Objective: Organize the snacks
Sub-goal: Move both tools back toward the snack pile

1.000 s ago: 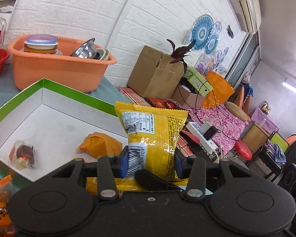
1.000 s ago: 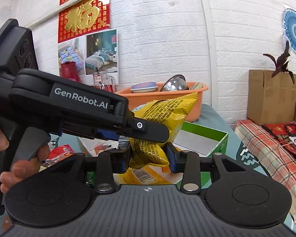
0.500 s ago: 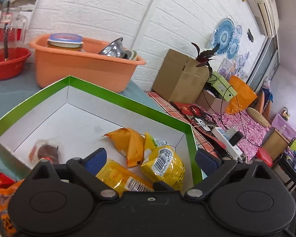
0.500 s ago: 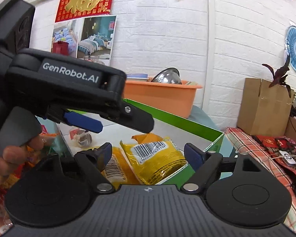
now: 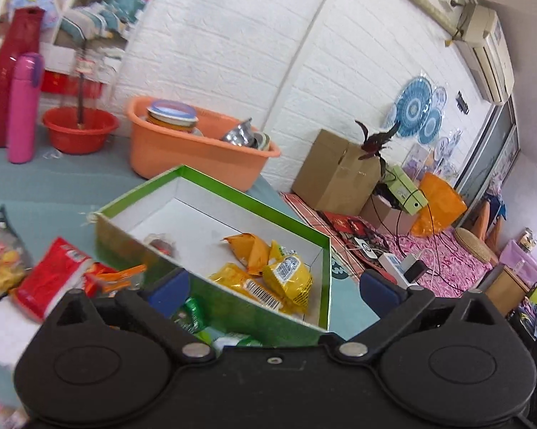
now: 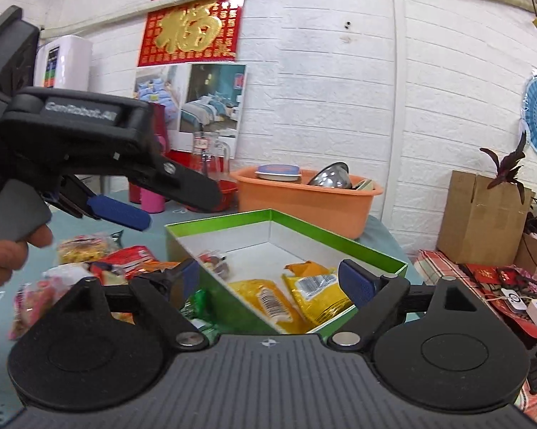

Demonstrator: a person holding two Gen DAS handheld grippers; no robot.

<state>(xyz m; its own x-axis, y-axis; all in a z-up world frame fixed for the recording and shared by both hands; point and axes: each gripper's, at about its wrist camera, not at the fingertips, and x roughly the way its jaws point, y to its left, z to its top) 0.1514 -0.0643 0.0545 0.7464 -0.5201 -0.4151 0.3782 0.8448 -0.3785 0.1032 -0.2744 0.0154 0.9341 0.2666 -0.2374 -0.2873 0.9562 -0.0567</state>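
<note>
A green-rimmed white box (image 5: 325, 246) (image 6: 375, 250) stands on the teal table. Two yellow snack packs (image 5: 286, 280) (image 6: 315, 295), an orange pack (image 5: 247, 248) and a small clear-wrapped sweet (image 5: 159, 243) lie in it. My left gripper (image 5: 273, 287) is open and empty, above the box's near wall. My right gripper (image 6: 268, 279) is open and empty, above the box's near corner. The left gripper also shows in the right wrist view (image 6: 121, 212), raised at the left. Loose snack packs (image 5: 53, 275) (image 6: 125, 255) lie left of the box.
An orange basin (image 5: 196, 150) (image 6: 304, 196) with bowls stands behind the box. A red basin (image 5: 78, 128), a pink flask (image 5: 21, 107) and a red jug stand at the back left. A cardboard carton (image 5: 336, 171) and cables lie beyond the table's right edge.
Both grippers held one yellow pack, opened, and it dropped into the box. Both have since pulled back and up; the left one has swung left, baring the loose snacks.
</note>
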